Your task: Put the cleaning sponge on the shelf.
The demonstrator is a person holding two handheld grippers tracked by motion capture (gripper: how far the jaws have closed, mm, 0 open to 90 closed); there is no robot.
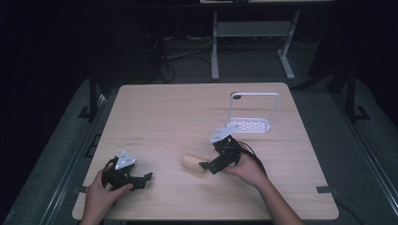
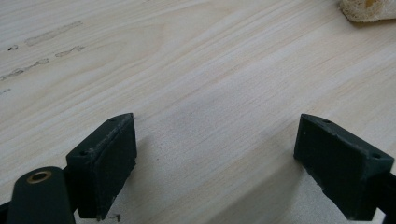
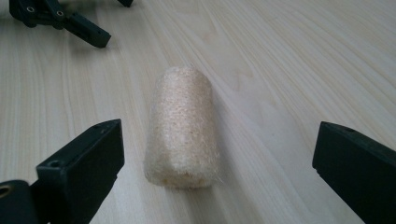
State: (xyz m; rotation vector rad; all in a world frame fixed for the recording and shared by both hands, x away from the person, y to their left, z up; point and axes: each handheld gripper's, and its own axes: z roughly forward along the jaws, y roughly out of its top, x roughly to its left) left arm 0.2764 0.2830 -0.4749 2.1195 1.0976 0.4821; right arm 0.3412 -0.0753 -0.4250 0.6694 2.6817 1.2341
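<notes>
Right claw (image 3: pixel 219 163) released, jaws spread either side of loofah roll (image 3: pixel 183 126), roll lying on counter (image 1: pixel 187 112), off-centre toward one jaw. Risk: uneven closure pushes roll, it rolls clear. Left claw (image 2: pixel 215 158) released, idle near front edge.

My left gripper (image 1: pixel 141 179) and right gripper (image 1: pixel 205 165) are black, each with 2 blocky jaws bearing small screw holes, a grey 3-cornered plate on top and a trailing black cable.
</notes>
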